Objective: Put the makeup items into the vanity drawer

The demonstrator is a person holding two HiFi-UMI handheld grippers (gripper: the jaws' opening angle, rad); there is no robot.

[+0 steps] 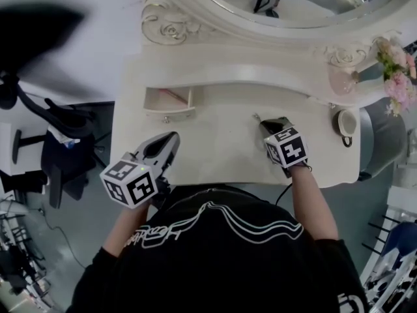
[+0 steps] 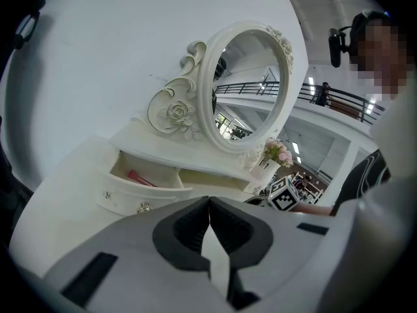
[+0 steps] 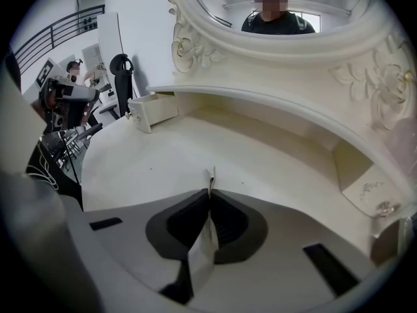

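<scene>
On the right half of the counter (image 1: 215, 152), right tool (image 1: 264, 122) is pinched shut on a thin pale makeup item (image 3: 210, 178). Only the item's tip pokes out past the pads, close to the counter surface; can't tell if it touches. Left tool (image 1: 172, 139) is closed too, nothing in it, hovering near the counter's front left edge. Vanity drawer (image 1: 171, 111) stands open at the left under the mirror shelf, well apart from the right tool. A red stick (image 2: 139, 178) lies inside.

Step in hand looks like lift-and-carry. The piece is very slim, so probably keep the squeeze firm and raise it clear before sweeping left. Avoid tilting, or it may slip sideways. Aim over the drawer's open cavity, past its front wall, lower, then release. Left tool is best held out of the path.
</scene>
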